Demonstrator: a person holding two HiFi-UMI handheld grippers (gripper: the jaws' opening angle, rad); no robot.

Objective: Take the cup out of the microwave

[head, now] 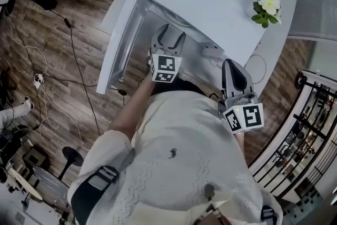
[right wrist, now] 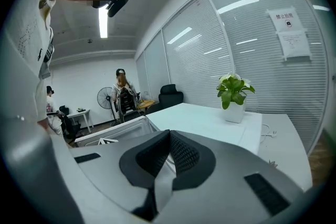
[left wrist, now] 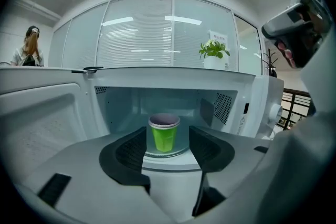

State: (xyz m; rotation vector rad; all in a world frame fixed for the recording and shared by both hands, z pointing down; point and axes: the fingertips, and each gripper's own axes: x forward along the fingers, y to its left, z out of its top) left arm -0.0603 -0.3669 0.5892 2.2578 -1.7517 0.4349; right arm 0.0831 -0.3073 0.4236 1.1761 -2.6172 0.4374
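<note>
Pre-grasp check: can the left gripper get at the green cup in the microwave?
Likely yes. The door stands open, the green cup sits alone on the turntable, and the left gripper faces it with jaws apart, nothing in between. It has not reached the cup yet.

Left gripper [head: 171, 35] held out ahead, jaws wide apart, right gripper [head: 234, 70] beside it, jaws closed, empty, both tilted slightly down

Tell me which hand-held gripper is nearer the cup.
Left. The left hand-held gripper faces the cup inside the microwave, jaws open. The right hand-held gripper is off to the side, shut, outside it.
</note>
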